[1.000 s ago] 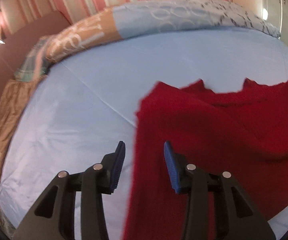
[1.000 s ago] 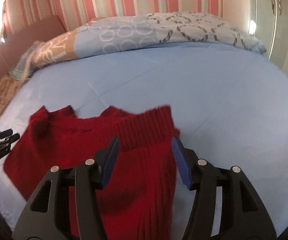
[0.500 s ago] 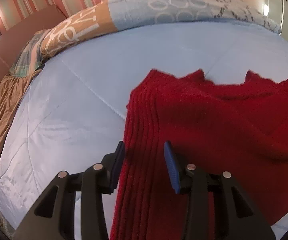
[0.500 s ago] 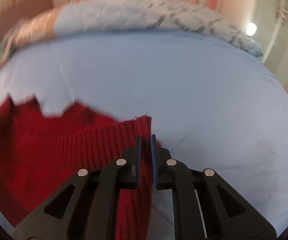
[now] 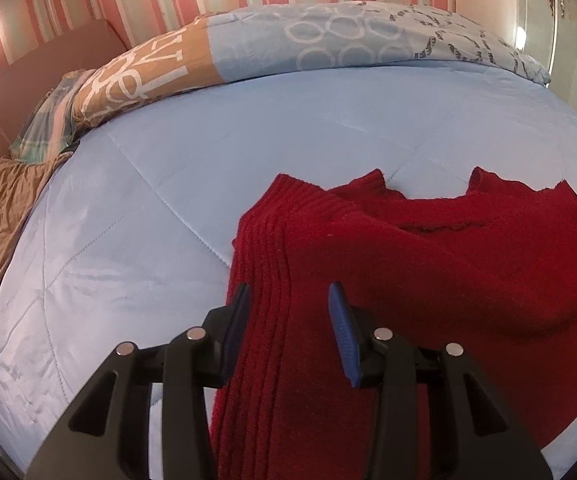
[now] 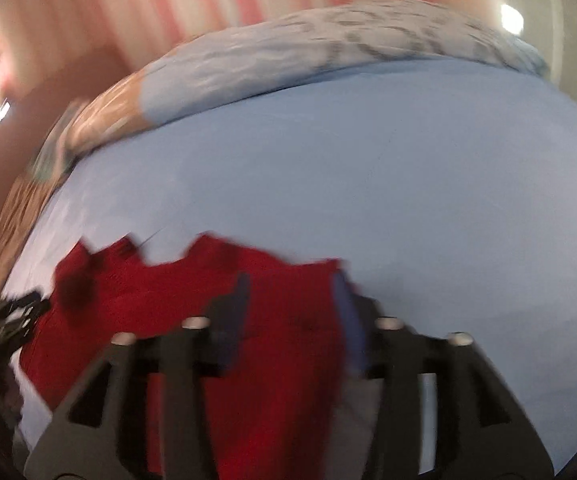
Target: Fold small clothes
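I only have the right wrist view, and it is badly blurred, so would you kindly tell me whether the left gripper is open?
Observer: Yes, in the left wrist view the left gripper is open, with nothing clamped.
Operator: Thank you. Where does it sit relative to the garment?
Observer: It sits at the left side of the red sweater, with the sweater's ribbed band running between its fingers.
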The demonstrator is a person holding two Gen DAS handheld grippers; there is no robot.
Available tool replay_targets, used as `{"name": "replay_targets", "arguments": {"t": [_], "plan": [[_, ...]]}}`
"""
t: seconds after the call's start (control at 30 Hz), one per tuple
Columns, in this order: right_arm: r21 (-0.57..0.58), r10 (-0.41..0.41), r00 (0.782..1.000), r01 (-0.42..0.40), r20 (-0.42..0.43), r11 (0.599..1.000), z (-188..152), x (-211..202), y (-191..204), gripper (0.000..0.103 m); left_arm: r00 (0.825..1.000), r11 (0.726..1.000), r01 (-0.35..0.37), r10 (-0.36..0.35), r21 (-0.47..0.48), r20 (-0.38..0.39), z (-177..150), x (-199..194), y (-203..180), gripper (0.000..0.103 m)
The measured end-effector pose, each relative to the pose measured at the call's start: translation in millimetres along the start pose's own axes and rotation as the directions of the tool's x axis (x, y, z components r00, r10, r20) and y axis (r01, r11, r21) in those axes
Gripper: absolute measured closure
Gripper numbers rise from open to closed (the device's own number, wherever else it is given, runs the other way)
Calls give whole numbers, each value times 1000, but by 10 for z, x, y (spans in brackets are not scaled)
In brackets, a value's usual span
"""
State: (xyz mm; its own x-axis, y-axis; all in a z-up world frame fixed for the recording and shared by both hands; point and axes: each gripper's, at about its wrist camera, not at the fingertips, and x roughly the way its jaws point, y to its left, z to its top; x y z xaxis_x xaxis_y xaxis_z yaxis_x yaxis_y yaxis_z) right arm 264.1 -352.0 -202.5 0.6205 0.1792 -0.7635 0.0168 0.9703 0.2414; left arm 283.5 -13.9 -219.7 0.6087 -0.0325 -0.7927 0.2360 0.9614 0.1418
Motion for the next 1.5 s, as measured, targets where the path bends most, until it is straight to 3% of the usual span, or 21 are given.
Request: {"name": "replay_targets", "arguments": {"t": [0.13, 0.3, 0.4, 0.47, 0.53, 0.73, 0.8, 0.9, 1.0, 1.07, 1.13, 1.23, 1.33, 1.4, 1.5], "plan": [[-139, 19, 992, -36, -121, 990, 9, 222, 625, 49, 1000, 1000, 10, -10, -2, -7, -22, 12, -43, 62], [-173, -63, 977, 27, -206, 985, -72, 646, 838, 49, 1000, 1000, 14, -14, -1, -8, -61, 23, -41, 61], [-173, -90, 968, 50, -233, 984, -186, 779, 823, 68, 1000, 1000, 16, -16, -21, -18, -76, 38, -5, 61], [-163, -89, 976, 56, -200, 985, -190, 727, 812, 86, 1000, 999, 14, -15, -42, -20, -86, 41, 59, 61], [-153, -104, 985, 82, -138, 985, -154, 605, 819, 92, 1000, 998, 14, -15, -59, -20, -95, 39, 113, 61], [-25, -130, 991, 132, 40, 991, 27, 297, 502, 93, 1000, 997, 8, -9, -77, -14, -107, 26, 191, 61], [-4, -132, 991, 132, 10, 991, 28, 415, 464, 93, 1000, 997, 2, -4, -77, -20, -115, 41, 195, 61], [-18, -122, 985, 120, -124, 993, -47, 751, 441, 91, 999, 998, -13, 11, -67, -34, -112, 81, 195, 61], [-42, -63, 994, 60, -84, 997, -24, 560, 530, 77, 999, 998, -23, 22, -51, -25, -78, 52, 202, 61], [-49, -70, 997, 68, -30, 996, 19, 300, 479, 63, 999, 999, -31, 30, -36, -13, -49, 28, 212, 61], [0, -75, 997, 75, -16, 997, 65, 172, 276, 61, 1000, 999, -30, 29, -31, -8, -20, 16, 215, 61], [90, -116, 992, 119, -40, 989, 115, 172, -135, 59, 1000, 999, -26, 26, -32, 4, 33, 6, 209, 61], [139, -45, 993, 60, -106, 988, 111, 317, -293, 59, 1000, 999, -31, 31, -23, 3, 98, 57, 199, 59], [117, -41, 989, 58, -142, 991, 85, 411, -236, 59, 1000, 999, -11, 11, -32, -17, 164, 121, 210, 58], [69, -91, 985, 101, -144, 992, 22, 478, -139, 74, 999, 1000, 13, -13, -12, -44, 283, 236, 133, 58]]}}
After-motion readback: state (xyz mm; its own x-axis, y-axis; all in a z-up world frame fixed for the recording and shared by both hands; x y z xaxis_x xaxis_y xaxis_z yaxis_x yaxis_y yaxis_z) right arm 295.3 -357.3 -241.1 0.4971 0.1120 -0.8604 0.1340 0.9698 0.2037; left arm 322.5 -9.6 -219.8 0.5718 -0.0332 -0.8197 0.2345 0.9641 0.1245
